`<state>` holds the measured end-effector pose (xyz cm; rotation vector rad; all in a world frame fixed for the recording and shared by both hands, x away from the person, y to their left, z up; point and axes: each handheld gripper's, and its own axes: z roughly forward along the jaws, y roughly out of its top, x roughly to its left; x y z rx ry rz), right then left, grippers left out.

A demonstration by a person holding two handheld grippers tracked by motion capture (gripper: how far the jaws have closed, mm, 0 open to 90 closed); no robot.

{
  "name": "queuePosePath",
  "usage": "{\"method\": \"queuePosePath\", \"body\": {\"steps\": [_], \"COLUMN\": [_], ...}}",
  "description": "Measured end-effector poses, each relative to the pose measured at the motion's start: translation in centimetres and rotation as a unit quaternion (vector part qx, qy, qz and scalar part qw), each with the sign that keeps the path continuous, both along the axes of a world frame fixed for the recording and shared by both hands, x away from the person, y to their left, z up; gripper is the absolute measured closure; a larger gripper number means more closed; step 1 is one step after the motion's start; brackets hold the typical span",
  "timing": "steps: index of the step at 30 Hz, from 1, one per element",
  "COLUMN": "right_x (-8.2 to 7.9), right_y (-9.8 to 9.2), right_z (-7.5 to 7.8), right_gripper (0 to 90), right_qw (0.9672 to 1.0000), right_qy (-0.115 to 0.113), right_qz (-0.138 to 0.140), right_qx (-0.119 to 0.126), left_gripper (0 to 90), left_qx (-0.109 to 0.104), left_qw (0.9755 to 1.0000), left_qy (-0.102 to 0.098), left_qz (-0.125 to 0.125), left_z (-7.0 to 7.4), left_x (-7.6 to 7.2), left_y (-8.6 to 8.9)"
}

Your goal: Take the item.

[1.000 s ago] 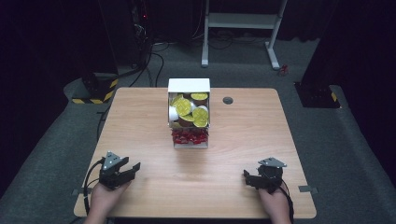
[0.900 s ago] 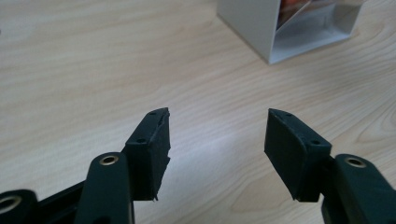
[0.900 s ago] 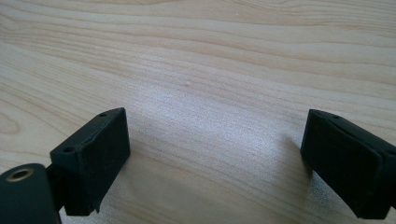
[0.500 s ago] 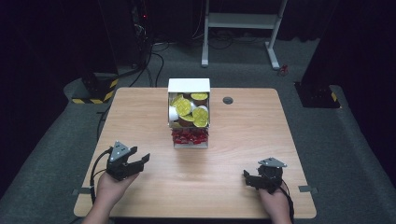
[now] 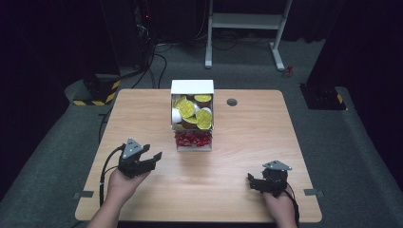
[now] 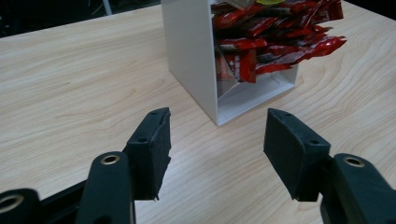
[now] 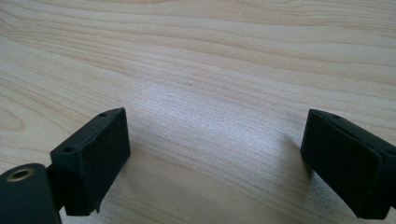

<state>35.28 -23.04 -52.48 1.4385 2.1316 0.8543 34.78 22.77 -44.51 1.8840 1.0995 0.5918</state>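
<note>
The white box (image 5: 192, 87) stands in the middle of the wooden table (image 5: 247, 137), toward the far side. It is tall with flat, smooth walls and an open front. Shiny, crinkly red packets (image 6: 275, 39) are piled in its bottom part. Round little cups with yellow lids (image 5: 192, 111) fill the part above.

The left gripper (image 6: 217, 140) is near the box and points at its lower corner. Its two black jaws stand apart, about halfway open, with nothing between them. They have just been opening and closing a little. The pads look flat and dull.

The right gripper (image 7: 212, 154) is well apart from the box, low over the bare table near the front edge. Its jaws stand wide and hold nothing. The wood is pale with wavy lines.
</note>
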Motion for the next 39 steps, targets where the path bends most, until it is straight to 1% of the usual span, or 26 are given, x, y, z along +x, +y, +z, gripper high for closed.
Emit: {"method": "queuePosePath", "body": {"steps": [2,5,7,10,14,17,19,22,24,26,28,30,31,32,34,36,39], "right_x": [0.0,0.0,0.0,0.0,0.0,0.0,0.0,0.0,0.0,0.0,0.0,0.0,0.0,0.0,0.0,0.0,-0.1], "right_y": [0.0,0.0,0.0,0.0,0.0,0.0,0.0,0.0,0.0,0.0,0.0,0.0,0.0,0.0,0.0,0.0,0.0], "right_z": [0.0,0.0,0.0,0.0,0.0,0.0,0.0,0.0,0.0,0.0,0.0,0.0,0.0,0.0,0.0,0.0,0.0], "right_gripper": [7.9,7.9,7.9,8.0,7.9,8.0,8.0,8.0,8.0,8.0,8.0,8.0,8.0,8.0,8.0,8.0,8.0], "right_qw": [1.0000,1.0000,1.0000,1.0000,1.0000,1.0000,1.0000,1.0000,1.0000,1.0000,1.0000,1.0000,1.0000,1.0000,1.0000,1.0000,1.0000], "right_qy": [0.000,0.000,0.000,0.001,0.001,0.001,0.001,0.001,0.001,0.001,0.001,0.001,0.001,0.001,0.001,0.001,0.001], "right_qz": [0.000,0.000,0.000,0.000,0.000,0.000,0.000,0.000,0.001,0.001,0.001,0.001,0.001,0.001,0.001,0.001,0.002], "right_qx": [0.000,-0.001,0.000,0.000,0.000,0.000,0.001,0.001,0.000,0.000,0.000,0.000,0.000,0.000,0.000,0.001,0.000], "left_gripper": [42.0,42.3,42.8,43.5,43.6,44.1,44.3,44.4,44.3,44.4,45.9,47.2,48.3,49.7,50.8,51.2,53.5], "left_qx": [0.002,-0.002,0.003,0.000,0.008,0.006,0.010,0.010,0.009,0.014,0.012,0.004,-0.001,-0.003,0.009,0.003,0.001], "left_qw": [1.0000,1.0000,0.9999,0.9999,0.9998,0.9998,0.9997,0.9996,0.9996,0.9996,0.9996,0.9998,0.9997,0.9997,0.9997,0.9997,0.9997], "left_qy": [-0.002,-0.001,-0.002,-0.003,-0.004,-0.004,-0.002,-0.001,0.000,0.000,0.003,0.008,0.009,0.010,0.008,0.013,0.014], "left_qz": [-0.002,-0.007,-0.012,-0.015,-0.018,-0.019,-0.021,-0.026,-0.026,-0.025,-0.024,-0.020,-0.022,-0.020,-0.019,-0.019,-0.018], "left_z": [0.0,0.2,0.3,0.5,0.8,0.8,0.8,0.7,0.6,0.6,0.5,0.4,0.3,0.3,0.2,0.1,0.0], "left_x": [0.2,0.5,0.8,1.2,2.0,2.4,2.7,3.2,3.5,3.9,4.2,4.6,4.7,4.8,5.1,5.3,5.7], "left_y": [-0.3,-0.9,-1.3,-1.9,-3.0,-3.3,-3.7,-4.2,-4.5,-4.8,-4.9,-5.0,-5.0,-5.1,-5.4,-5.6,-5.8]}}
